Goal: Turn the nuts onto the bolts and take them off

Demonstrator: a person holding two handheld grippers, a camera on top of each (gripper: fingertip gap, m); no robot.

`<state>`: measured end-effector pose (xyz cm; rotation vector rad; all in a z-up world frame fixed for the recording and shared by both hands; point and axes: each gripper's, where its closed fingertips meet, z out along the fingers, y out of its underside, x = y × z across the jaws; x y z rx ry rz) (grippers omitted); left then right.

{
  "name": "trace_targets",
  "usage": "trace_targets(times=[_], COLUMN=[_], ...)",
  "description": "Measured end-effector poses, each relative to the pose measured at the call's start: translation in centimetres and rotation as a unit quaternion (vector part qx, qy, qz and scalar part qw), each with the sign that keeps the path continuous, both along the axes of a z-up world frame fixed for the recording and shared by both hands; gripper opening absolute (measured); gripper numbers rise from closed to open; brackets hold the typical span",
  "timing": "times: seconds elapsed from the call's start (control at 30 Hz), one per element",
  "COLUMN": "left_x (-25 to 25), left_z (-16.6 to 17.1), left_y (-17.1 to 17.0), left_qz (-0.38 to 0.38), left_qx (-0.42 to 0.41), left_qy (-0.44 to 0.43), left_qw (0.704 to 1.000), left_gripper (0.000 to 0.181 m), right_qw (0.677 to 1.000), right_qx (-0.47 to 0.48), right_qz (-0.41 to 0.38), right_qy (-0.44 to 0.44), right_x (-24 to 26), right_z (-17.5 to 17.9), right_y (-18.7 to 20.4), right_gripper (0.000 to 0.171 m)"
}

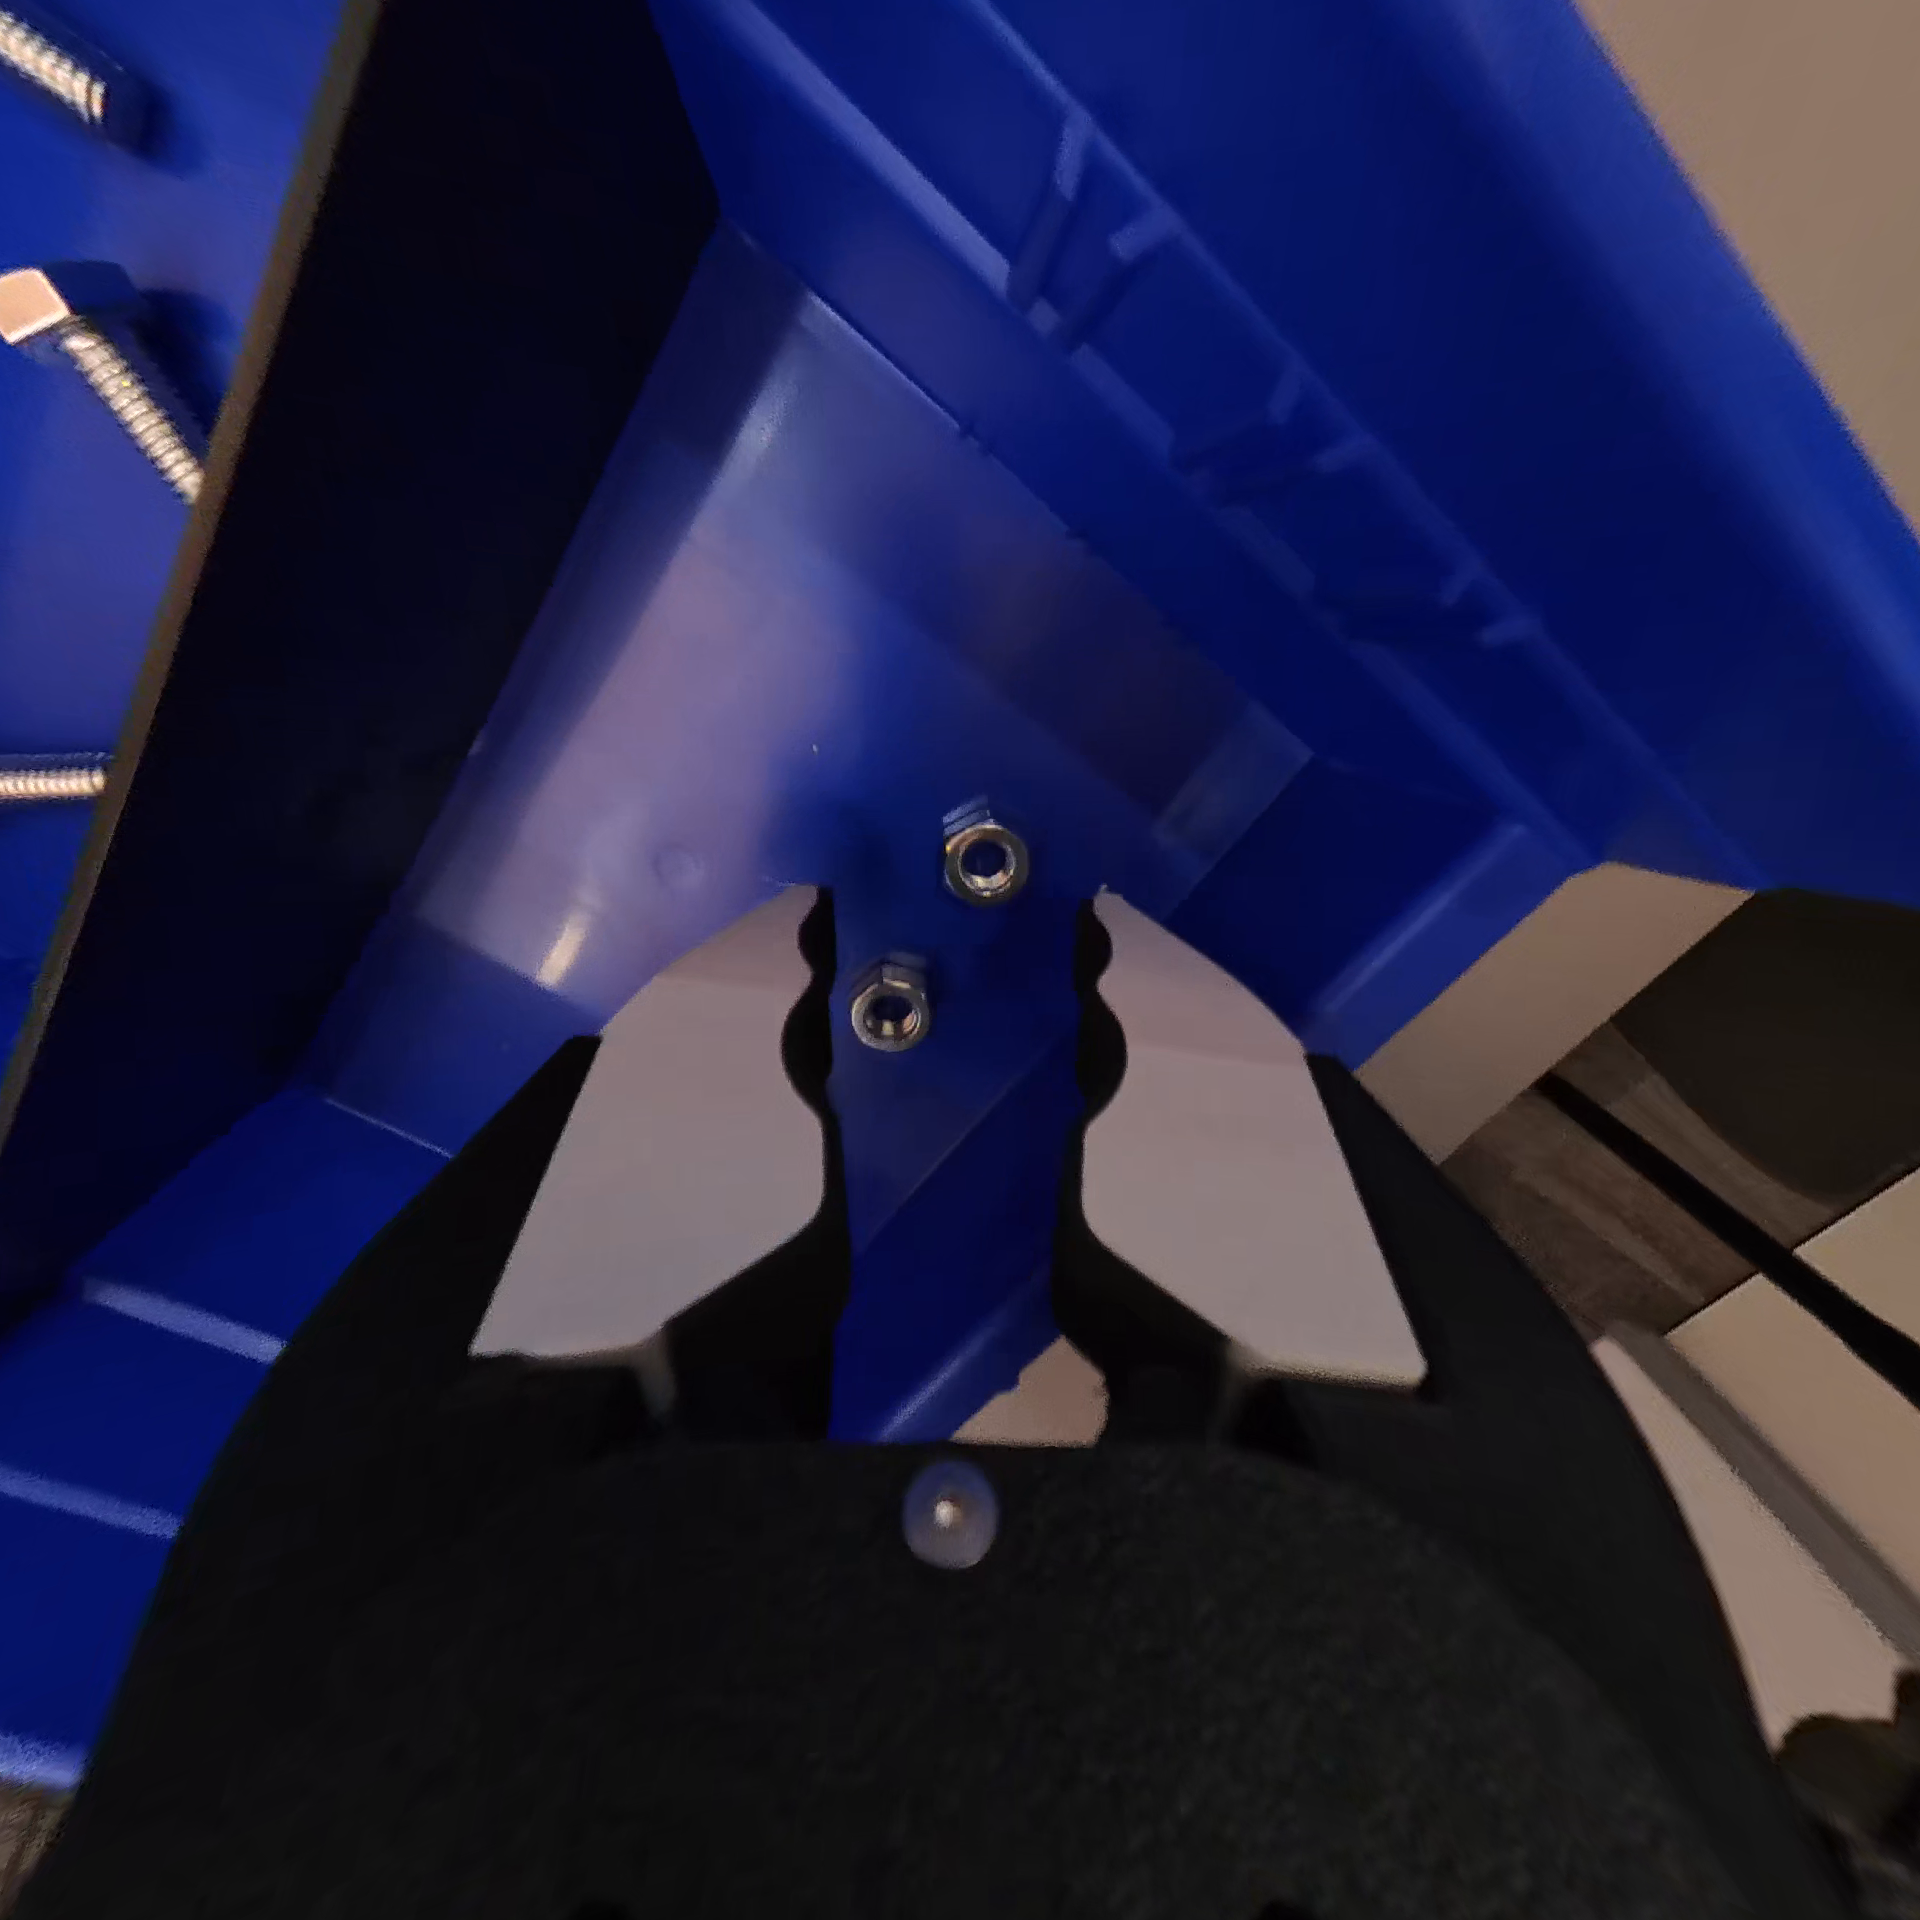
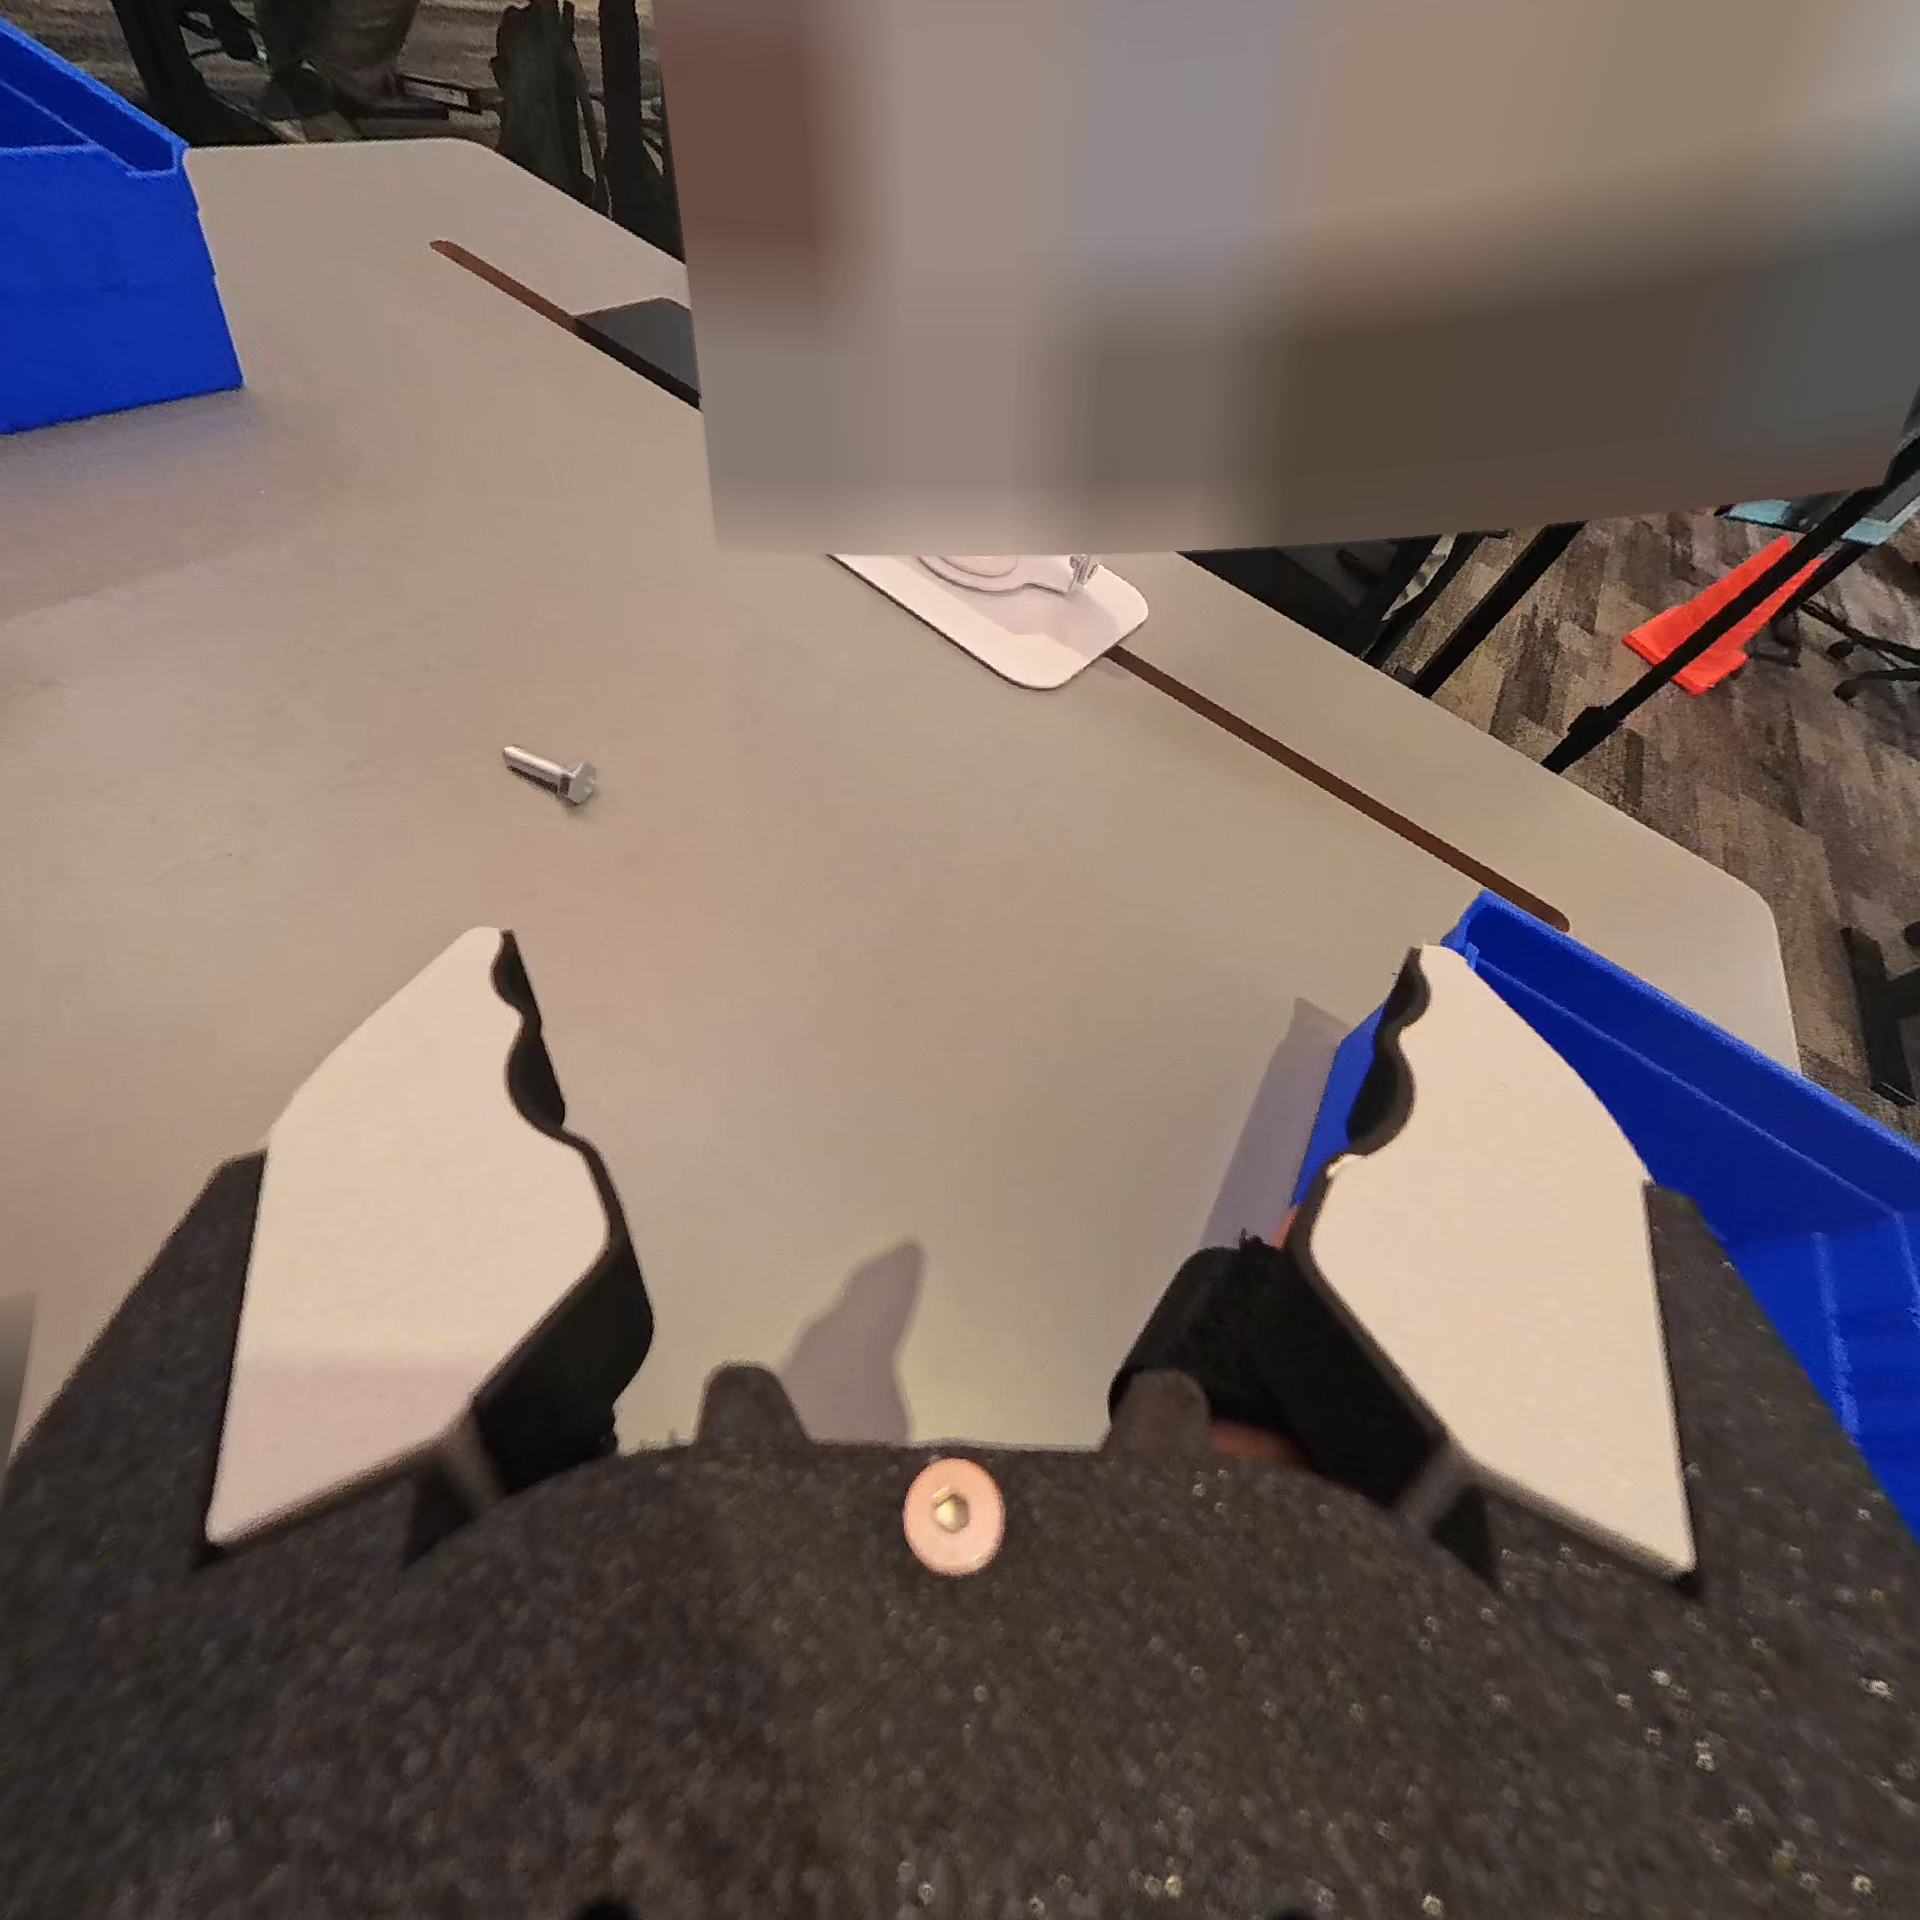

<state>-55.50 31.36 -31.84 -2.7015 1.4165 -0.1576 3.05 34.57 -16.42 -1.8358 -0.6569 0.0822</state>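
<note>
In the left wrist view my left gripper (image 1: 953, 914) reaches into a blue bin (image 1: 1299, 436). It is open, with a narrow gap between the fingers. One steel nut (image 1: 888, 1013) lies on the bin floor between the fingers, close to the left one. A second nut (image 1: 985, 862) lies just beyond the tips. In the right wrist view my right gripper (image 2: 956, 948) is wide open and empty above the grey table (image 2: 831, 935). A short hex bolt (image 2: 551, 774) lies on the table ahead of it, to the left.
Long bolts (image 1: 104, 384) lie in a neighbouring blue compartment at the left. In the right wrist view a blue bin (image 2: 1714, 1091) stands beside the right finger, and another blue bin (image 2: 94, 260) at the far left. A white base plate (image 2: 1039, 623) lies farther back. Some 60 cm of space lies between my two pairs of fingers.
</note>
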Motion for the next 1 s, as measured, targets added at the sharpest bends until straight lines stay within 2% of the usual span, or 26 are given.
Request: trace_targets(times=[0.3,0.5,0.77,1.0], left_x=[-0.2,-0.2,0.6,0.6], left_z=[0.0,-1.0,-1.6,-1.6], left_y=[0.0,-0.5,-0.4,-0.3], left_qz=[-0.121,-0.175,-0.202,-0.192], left_qx=[-0.010,-0.043,-0.024,-0.013], left_qy=[0.011,0.028,0.019,0.016], left_qw=[0.993,0.983,0.979,0.981], left_gripper=[0.030,0.030,0.021,0.019], right_qw=[1.000,1.000,1.000,1.000], right_qx=[0.001,0.001,-0.002,0.000], right_qz=[0.009,0.005,0.008,0.011], right_qy=[-0.010,-0.015,-0.023,-0.021], right_x=[-1.1,-1.2,-1.9,-2.2], right_z=[0.2,0.7,0.6,0.6], right_y=[0.2,0.2,0.4,0.4], right_gripper=[0.146,0.146,0.146,0.146])
